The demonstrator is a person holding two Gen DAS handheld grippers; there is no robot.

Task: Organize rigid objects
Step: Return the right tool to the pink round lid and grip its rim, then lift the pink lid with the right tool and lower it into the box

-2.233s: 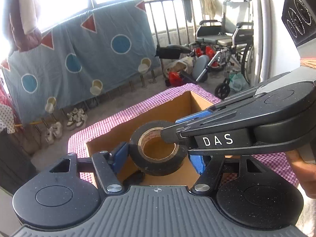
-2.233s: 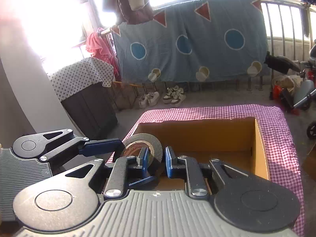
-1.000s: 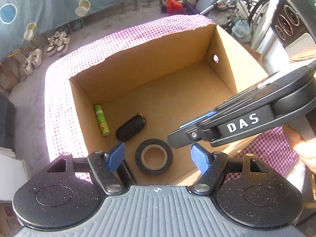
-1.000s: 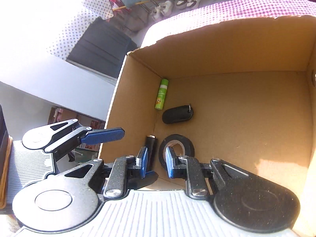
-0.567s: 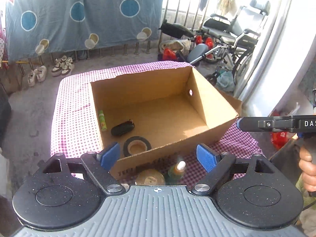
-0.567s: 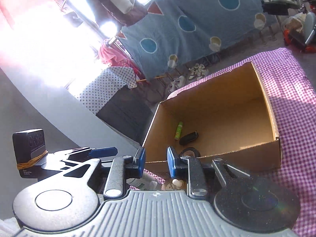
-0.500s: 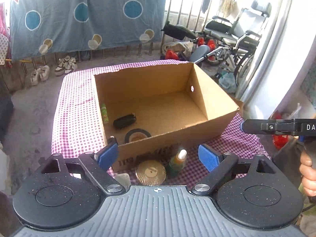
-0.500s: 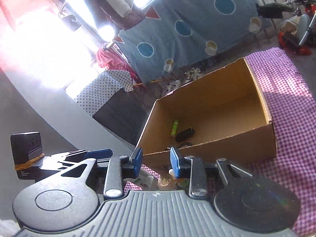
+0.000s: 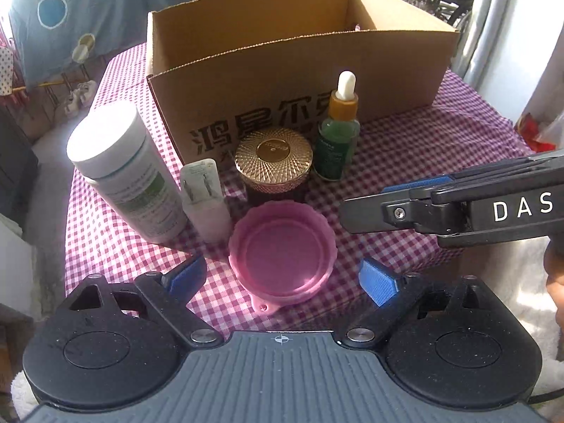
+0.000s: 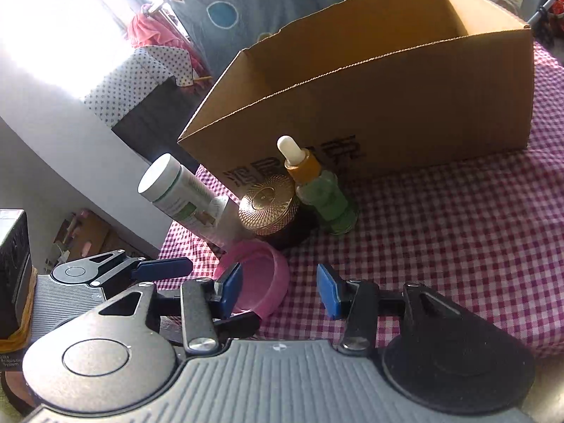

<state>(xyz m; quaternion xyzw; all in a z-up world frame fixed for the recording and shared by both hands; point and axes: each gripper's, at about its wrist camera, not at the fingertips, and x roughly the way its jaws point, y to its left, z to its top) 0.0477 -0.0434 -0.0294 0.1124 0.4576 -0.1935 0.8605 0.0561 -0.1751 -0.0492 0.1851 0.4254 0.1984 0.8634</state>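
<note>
your left hand-held gripper (image 9: 282,276) hangs over the near edge of the surface (image 9: 416,162) with its blue pads (image 9: 379,280) spread wide and nothing pinched; the pink lid (image 9: 282,252) lies open side up on the checked cloth between them, touching neither pad. your right hand-held gripper (image 10: 280,290) sits just to the right of it, jaws partly apart and opening, with only cloth between the pads; its left pad (image 10: 229,287) stands in front of the pink lid's rim, and you cannot tell whether they touch.

just beyond the lid, going toward the far edge, stand 4 things in a loose row: a white bottle with a green label (image 9: 123,172) nearest the left edge, a small white plug adapter (image 9: 204,197) upright beside it, a dark jar with a gold ribbed top (image 9: 273,158) in the middle, and a green dropper bottle (image 9: 336,134) with a white bulb to its right. the jar and the dropper bottle stand close against the front wall of the open cardboard box (image 9: 299,70), which takes up the far half of the surface. its inside is hidden from both views.
</note>
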